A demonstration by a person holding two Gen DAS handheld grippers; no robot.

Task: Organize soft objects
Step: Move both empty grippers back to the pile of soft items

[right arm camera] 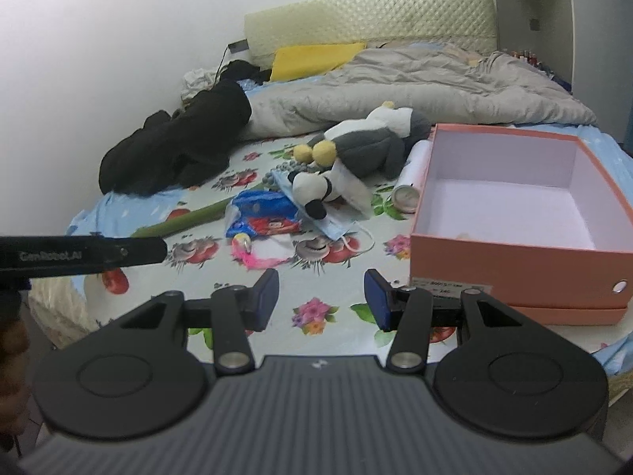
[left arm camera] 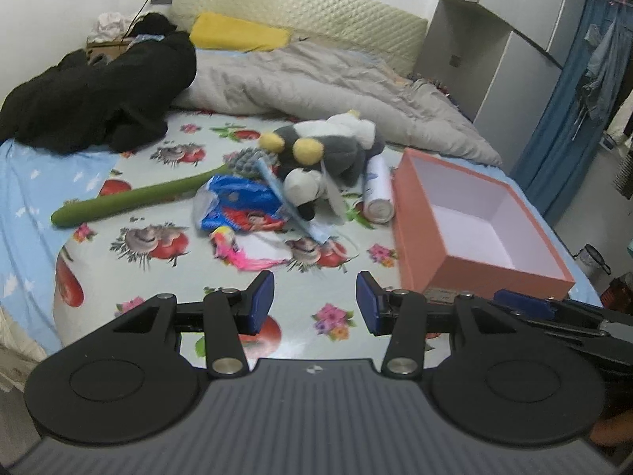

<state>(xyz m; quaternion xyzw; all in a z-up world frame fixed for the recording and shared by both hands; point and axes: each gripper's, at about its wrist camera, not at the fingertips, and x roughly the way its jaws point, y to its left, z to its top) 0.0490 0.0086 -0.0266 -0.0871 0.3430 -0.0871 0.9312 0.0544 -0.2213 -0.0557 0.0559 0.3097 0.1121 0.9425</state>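
Note:
A pile of soft things lies mid-bed: a grey and white plush penguin (left arm camera: 332,146) (right arm camera: 368,142), a small white and black plush (left arm camera: 306,190) (right arm camera: 316,190), a long green plush stalk (left arm camera: 130,200) (right arm camera: 186,219), a blue and red plastic pack (left arm camera: 241,206) (right arm camera: 265,213), a pink feathered toy (left arm camera: 233,249) (right arm camera: 249,253), a blue face mask (right arm camera: 332,225) and a white bottle (left arm camera: 378,190) (right arm camera: 411,182). An empty pink box (left arm camera: 474,217) (right arm camera: 514,206) stands to their right. My left gripper (left arm camera: 314,303) and right gripper (right arm camera: 321,300) hover open and empty over the sheet, short of the pile.
A black garment (left arm camera: 99,95) (right arm camera: 178,146) lies at the far left of the bed. A grey duvet (left arm camera: 316,83) (right arm camera: 415,83) and a yellow pillow (left arm camera: 237,31) (right arm camera: 312,59) lie along the quilted headboard. A grey wardrobe (left arm camera: 494,39) and hanging clothes (left arm camera: 601,71) stand to the right.

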